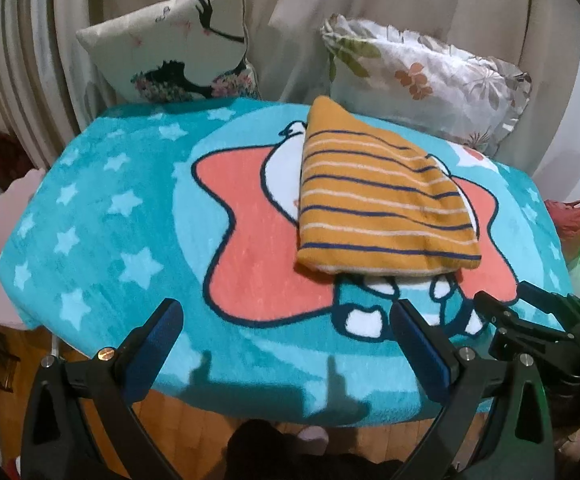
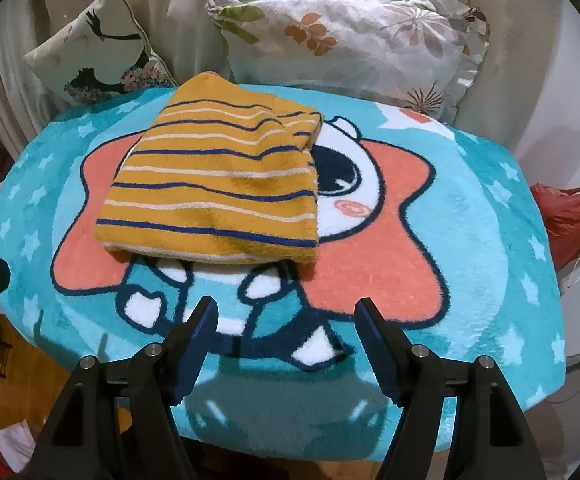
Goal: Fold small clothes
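Mustard-yellow fleece garment (image 2: pixel 213 184) with navy and white stripes lies folded on a turquoise cartoon blanket (image 2: pixel 490 240), two pillows (image 2: pixel 346 40) behind it. Left gripper (image 1: pixel 285 344) and right gripper (image 2: pixel 285 344) both hover short of its near edge, jaws apart and empty. It looks soft, light and floppy; pinching the thick near corners would likely hold best.

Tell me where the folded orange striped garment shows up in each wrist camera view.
Left wrist: orange striped garment right of centre, on the blue blanket.
Right wrist: same garment left of centre.
Shared landmark: floral pillow behind the blanket.
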### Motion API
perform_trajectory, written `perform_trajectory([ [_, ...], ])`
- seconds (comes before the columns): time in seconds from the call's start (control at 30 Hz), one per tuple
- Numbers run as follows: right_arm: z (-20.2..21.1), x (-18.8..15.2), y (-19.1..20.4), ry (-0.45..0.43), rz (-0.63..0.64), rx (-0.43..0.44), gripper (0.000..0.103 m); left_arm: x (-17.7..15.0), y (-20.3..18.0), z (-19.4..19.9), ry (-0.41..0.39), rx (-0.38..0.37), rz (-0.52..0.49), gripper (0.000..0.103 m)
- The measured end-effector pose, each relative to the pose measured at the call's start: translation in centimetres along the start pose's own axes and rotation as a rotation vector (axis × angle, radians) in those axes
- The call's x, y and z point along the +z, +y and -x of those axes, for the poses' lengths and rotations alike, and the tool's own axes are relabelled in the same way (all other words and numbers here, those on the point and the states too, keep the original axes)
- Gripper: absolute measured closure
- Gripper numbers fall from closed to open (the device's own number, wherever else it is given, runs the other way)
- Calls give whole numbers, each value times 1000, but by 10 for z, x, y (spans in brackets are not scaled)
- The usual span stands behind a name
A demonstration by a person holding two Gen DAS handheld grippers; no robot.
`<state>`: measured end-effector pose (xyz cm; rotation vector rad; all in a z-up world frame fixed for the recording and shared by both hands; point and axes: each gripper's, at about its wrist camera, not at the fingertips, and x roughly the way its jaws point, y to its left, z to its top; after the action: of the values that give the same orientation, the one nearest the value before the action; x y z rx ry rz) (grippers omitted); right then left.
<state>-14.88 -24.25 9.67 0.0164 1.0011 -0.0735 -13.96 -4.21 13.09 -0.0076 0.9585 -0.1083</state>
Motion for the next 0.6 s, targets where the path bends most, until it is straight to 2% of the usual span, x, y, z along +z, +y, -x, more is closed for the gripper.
perform_trajectory([
  [0.6, -23, 6, 0, 56, -13, -10, 28, 6, -2, -27, 86, 1, -1, 0],
])
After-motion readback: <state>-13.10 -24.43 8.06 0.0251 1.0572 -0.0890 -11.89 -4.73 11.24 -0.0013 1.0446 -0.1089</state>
